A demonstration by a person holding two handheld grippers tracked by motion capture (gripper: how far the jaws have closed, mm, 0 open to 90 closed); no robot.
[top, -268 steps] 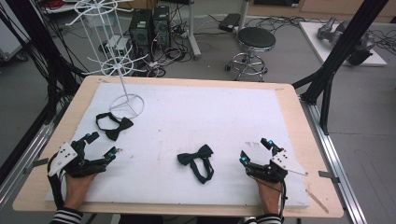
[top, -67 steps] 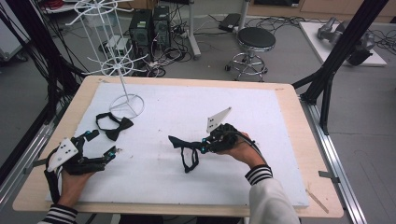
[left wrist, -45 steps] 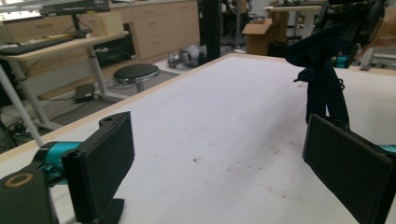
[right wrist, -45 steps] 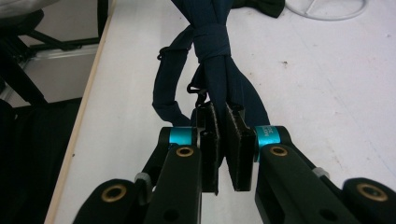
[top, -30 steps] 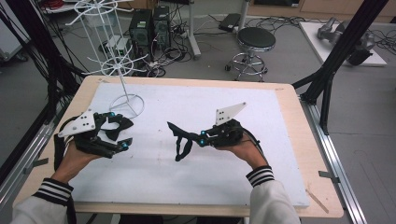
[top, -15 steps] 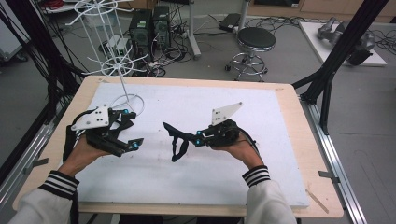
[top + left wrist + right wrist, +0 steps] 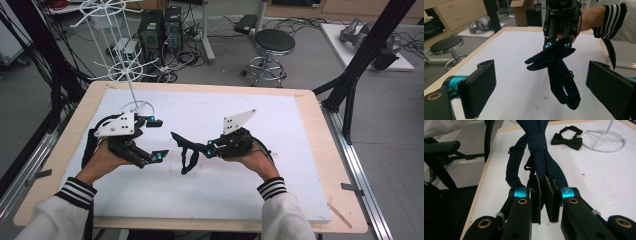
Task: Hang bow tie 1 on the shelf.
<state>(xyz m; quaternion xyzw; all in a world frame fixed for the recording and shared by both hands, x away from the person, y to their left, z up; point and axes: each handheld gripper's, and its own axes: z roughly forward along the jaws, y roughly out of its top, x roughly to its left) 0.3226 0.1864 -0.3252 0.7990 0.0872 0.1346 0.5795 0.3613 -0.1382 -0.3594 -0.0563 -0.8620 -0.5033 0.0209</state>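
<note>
High view: the right gripper (image 7: 210, 149) is clamped on one wing of a dark bow tie (image 7: 186, 150) and holds it up off the white table mat (image 7: 300, 165), its strap loop dangling toward the mat; the left gripper (image 7: 154, 140) faces it from just beside, jaws apart, nothing between them; the step in hand looks like a handover or a two-handed hold of the tie, probably on the way to the white wire rack (image 7: 122, 70) at the far left corner; a second bow tie cannot be made out here, since the left hand and its grey plate cover that part of the mat.

Left gripper view: the two black pads stand wide at either side, and the bow tie (image 7: 554, 56) hangs between and beyond them from the right gripper (image 7: 560, 41); the strap (image 7: 566, 92) droops in a loop; the next move calls for bringing the open jaws around the free wing or the strap and closing without dragging the cloth from the other grip.

Right gripper view: the jaws are pressed together on the tie's cloth (image 7: 541, 165), the centre knot just beyond the pads; the second bow tie (image 7: 567, 138) lies flat by the rack's ring base (image 7: 604, 141); the tie's far wing is cut off at the top edge, and how much cloth sits inside the pads is hard to judge.
</note>
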